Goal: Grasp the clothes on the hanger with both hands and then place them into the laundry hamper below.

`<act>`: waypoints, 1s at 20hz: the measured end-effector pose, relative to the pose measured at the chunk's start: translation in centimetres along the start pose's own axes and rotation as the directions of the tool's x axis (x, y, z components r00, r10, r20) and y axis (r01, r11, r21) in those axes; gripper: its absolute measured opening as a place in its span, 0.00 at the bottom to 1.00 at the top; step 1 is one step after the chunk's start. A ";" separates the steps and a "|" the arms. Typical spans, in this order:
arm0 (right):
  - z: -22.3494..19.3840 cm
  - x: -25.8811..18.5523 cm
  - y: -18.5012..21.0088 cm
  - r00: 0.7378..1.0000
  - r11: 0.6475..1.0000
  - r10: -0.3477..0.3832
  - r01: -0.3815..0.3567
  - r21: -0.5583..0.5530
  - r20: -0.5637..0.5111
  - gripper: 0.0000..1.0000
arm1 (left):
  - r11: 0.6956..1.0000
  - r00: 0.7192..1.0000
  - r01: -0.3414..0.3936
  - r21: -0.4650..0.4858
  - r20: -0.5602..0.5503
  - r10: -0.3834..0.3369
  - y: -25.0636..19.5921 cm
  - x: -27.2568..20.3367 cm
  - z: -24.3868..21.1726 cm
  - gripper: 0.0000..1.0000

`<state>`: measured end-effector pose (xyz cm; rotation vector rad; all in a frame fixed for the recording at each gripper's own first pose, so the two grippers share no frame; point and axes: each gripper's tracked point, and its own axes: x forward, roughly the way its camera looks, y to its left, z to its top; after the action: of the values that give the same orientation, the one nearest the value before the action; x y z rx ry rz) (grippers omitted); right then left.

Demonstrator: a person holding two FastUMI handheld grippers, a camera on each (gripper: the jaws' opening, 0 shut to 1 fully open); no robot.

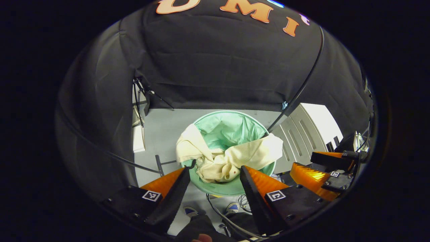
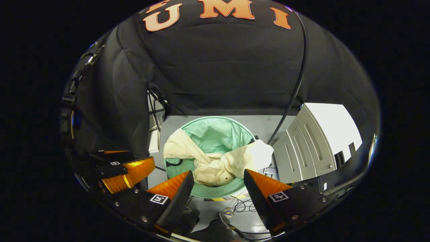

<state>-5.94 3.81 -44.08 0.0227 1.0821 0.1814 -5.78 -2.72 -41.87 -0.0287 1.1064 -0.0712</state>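
One cream garment (image 1: 228, 156) lies bunched inside the green-lined laundry hamper (image 1: 231, 190), two ends draped over the rim, below and between both sets of jaws. Left gripper (image 1: 215, 179) spread wide, holding nothing; right gripper (image 2: 218, 183) likewise spread and empty, above the hamper. Grey cabinet (image 2: 309, 148) stands beside the hamper. One black cable (image 2: 295, 87) hangs down near the rim.

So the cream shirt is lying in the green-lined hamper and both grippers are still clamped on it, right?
Not quite. The cream shirt does lie in the green-lined hamper, draped over its rim, but neither gripper holds it. In the left gripper view the left gripper stands open above it with nothing between its fingers; the right gripper view shows the right gripper open too.
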 end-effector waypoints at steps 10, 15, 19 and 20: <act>0.2 -3.6 1.0 0.999 1.000 0.010 -0.011 0.021 0.048 0.93 | 1.000 0.996 0.009 -0.023 0.086 -0.007 0.3 -3.9 1.3 0.98; 3.9 -8.4 1.5 0.987 0.998 0.006 -0.017 0.063 0.162 0.93 | 1.000 0.974 -0.011 -0.015 0.226 0.014 1.2 -8.6 4.8 1.00; 7.5 -13.9 1.4 0.963 0.999 -0.004 -0.010 0.049 0.270 0.93 | 1.000 0.935 -0.031 -0.003 0.354 0.030 1.5 -14.1 8.0 0.98; 8.5 -15.2 1.2 0.955 0.999 -0.010 -0.001 0.035 0.297 0.93 | 0.999 0.919 -0.033 -0.001 0.394 0.031 1.5 -15.5 9.1 1.00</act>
<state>-5.60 3.15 -26.67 0.0766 0.7838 0.1495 -4.45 -0.22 -24.05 -0.0192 0.7015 -0.0366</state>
